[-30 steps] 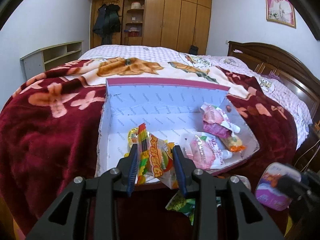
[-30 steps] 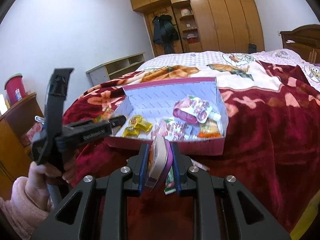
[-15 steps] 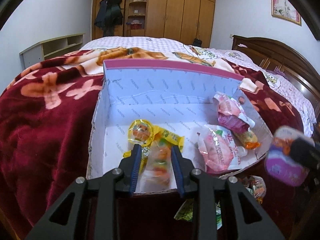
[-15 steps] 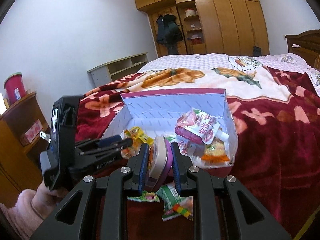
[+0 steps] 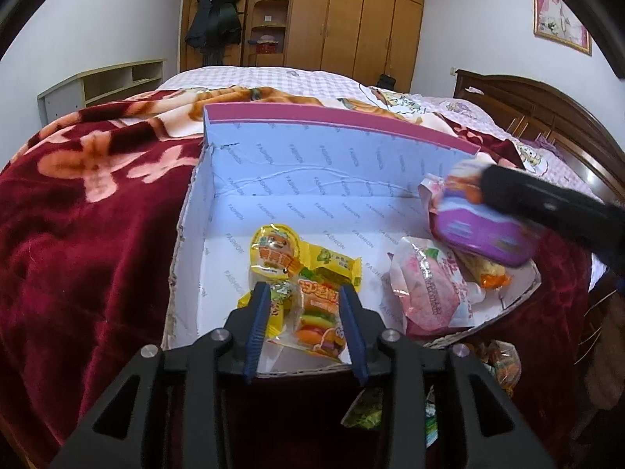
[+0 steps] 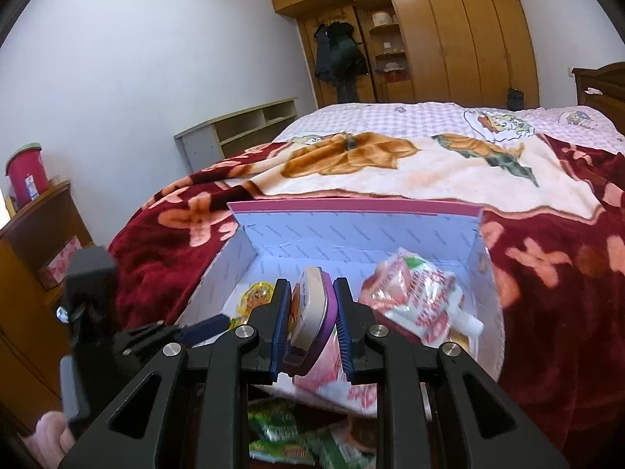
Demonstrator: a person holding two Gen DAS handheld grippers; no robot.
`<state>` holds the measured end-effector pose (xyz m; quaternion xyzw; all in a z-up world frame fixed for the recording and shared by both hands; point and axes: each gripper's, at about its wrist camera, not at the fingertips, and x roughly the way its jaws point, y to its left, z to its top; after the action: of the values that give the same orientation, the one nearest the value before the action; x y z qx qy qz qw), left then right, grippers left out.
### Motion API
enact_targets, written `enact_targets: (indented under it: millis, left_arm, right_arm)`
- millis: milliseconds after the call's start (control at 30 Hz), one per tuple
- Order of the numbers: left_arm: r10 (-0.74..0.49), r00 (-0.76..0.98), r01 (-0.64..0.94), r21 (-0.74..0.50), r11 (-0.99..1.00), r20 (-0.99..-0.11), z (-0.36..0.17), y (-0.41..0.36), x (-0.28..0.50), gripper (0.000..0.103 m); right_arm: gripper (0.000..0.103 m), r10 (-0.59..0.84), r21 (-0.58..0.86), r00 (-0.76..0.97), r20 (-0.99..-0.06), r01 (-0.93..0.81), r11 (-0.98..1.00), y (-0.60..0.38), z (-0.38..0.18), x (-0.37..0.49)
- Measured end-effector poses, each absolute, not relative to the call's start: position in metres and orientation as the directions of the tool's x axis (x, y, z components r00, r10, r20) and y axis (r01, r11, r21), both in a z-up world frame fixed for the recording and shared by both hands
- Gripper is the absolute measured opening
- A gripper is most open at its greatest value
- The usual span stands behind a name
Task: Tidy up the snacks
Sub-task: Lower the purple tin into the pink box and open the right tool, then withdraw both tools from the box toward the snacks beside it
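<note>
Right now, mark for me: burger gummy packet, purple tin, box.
burger gummy packet [image 5: 318, 320], left wrist view, on the burger print between the blue pads.
purple tin [image 6: 310, 314], right wrist view, on its cream-coloured face between the pads.
box [image 5: 312, 168], left wrist view, on the bare back wall.

A wooden wardrobe [image 5: 351, 19] fills the far wall, dark coats [image 5: 213, 19] hanging at its left. White walls [image 6: 136, 58] surround the bed [image 6: 410, 117], whose red floral blanket [image 5: 78, 215] covers the near end.

Box [image 5: 312, 164] on blanket [image 5: 97, 234], snack packets [image 5: 297, 269] inside, perhaps more packets [image 6: 281, 430] before it
</note>
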<state>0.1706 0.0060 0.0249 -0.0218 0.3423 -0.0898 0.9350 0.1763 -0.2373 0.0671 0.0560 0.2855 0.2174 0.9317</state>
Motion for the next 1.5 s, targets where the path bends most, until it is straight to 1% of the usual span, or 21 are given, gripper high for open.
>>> enact_targets:
  millis: [400,767,833,867,900,1100,1167,1233,1300,1500]
  left_arm:
    - [-0.192,0.75,0.157,-0.111,0.981,-0.633,0.025,0.006,0.17,0.041]
    - [-0.19,0.748,0.161,-0.105,0.981,-0.635,0.024,0.003,0.17,0.045]
    - [-0.191,0.748,0.16,-0.107,0.981,-0.636,0.025,0.003,0.17,0.048]
    - [-0.192,0.748,0.16,-0.108,0.981,-0.636,0.025,0.003,0.169,0.049]
    - [-0.194,0.748,0.16,-0.11,0.981,-0.635,0.026,0.003,0.169,0.05]
    - [-0.194,0.747,0.155,-0.117,0.981,-0.636,0.029,0.003,0.166,0.056]
    - [-0.196,0.747,0.155,-0.12,0.981,-0.635,0.03,0.004,0.164,0.06]
    - [-0.191,0.751,0.146,-0.122,0.982,-0.632,0.031,0.005,0.162,0.068]
    - [-0.186,0.757,0.14,-0.123,0.983,-0.626,0.034,0.006,0.159,0.069]
    - [-0.202,0.758,0.15,-0.137,0.979,-0.619,0.04,0.006,0.149,0.069]
  right_arm:
    - [0.023,0.413,0.247,0.709,-0.572,-0.331,0.911,-0.234,0.043,0.217]
    - [0.024,0.417,0.262,0.705,-0.574,-0.324,0.909,-0.236,0.039,0.221]
    - [0.032,0.422,0.267,0.711,-0.562,-0.326,0.907,-0.237,0.041,0.22]
    - [0.038,0.425,0.27,0.715,-0.556,-0.328,0.905,-0.238,0.043,0.218]
    - [0.04,0.428,0.273,0.717,-0.55,-0.33,0.904,-0.239,0.045,0.217]
    - [0.047,0.428,0.259,0.735,-0.526,-0.341,0.904,-0.242,0.057,0.203]
    - [0.051,0.427,0.257,0.738,-0.522,-0.342,0.904,-0.243,0.06,0.198]
    - [0.054,0.428,0.258,0.74,-0.519,-0.342,0.904,-0.245,0.062,0.193]
    - [0.058,0.424,0.256,0.743,-0.517,-0.338,0.906,-0.247,0.064,0.187]
    - [0.059,0.421,0.264,0.748,-0.513,-0.329,0.906,-0.256,0.069,0.171]
